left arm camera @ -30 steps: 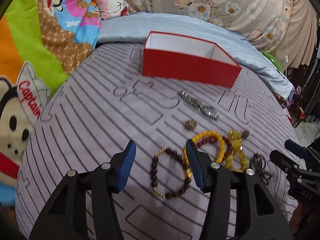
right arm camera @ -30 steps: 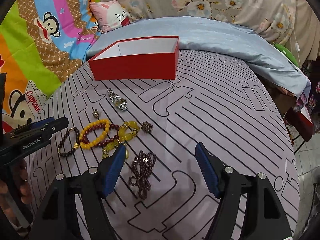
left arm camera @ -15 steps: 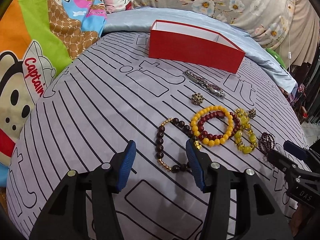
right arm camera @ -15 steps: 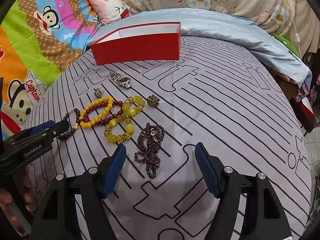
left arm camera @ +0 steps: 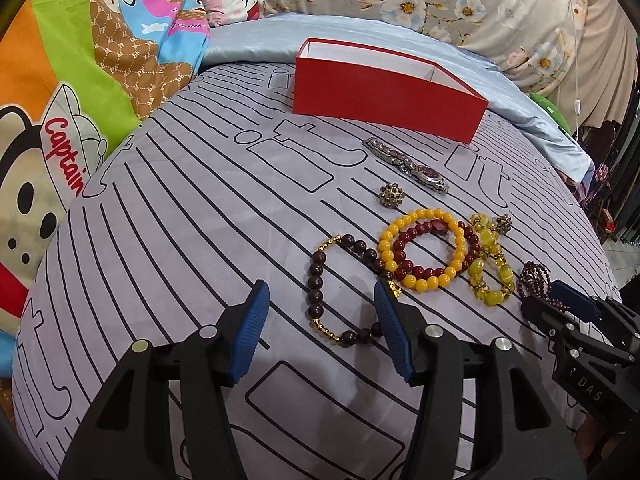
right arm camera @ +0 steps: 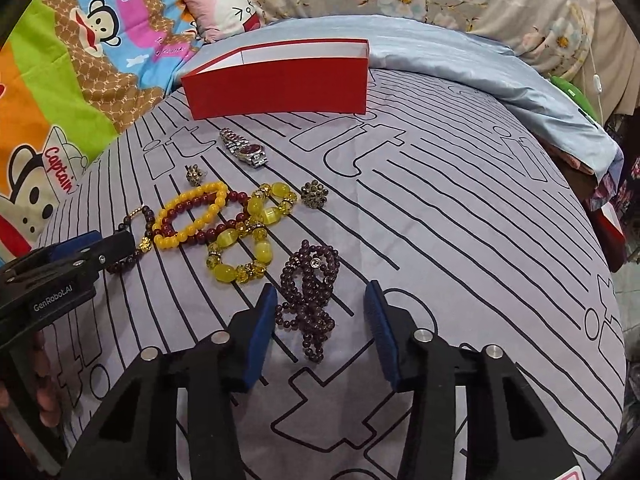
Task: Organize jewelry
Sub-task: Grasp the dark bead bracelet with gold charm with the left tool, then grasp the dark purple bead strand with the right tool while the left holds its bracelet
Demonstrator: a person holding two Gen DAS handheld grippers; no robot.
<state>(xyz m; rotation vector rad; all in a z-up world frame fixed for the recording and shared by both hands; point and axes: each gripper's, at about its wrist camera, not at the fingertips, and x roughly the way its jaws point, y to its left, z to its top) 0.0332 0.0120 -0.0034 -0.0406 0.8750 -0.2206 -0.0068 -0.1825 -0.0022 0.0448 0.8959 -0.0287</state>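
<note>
While closing, right gripper (right arm camera: 320, 326) jaws astride purple bead strand (right arm camera: 310, 300).

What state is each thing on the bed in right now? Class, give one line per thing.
Red box: open, no lid, inside hidden.
Watch: lying flat, strap stretched out.
Dark brown bracelet: flat, between the open left gripper fingers, not pinched.
Purple bead string: bunched up, between the closing right gripper fingers, not yet gripped.
Yellow bracelet: lying over the dark red one.
</note>
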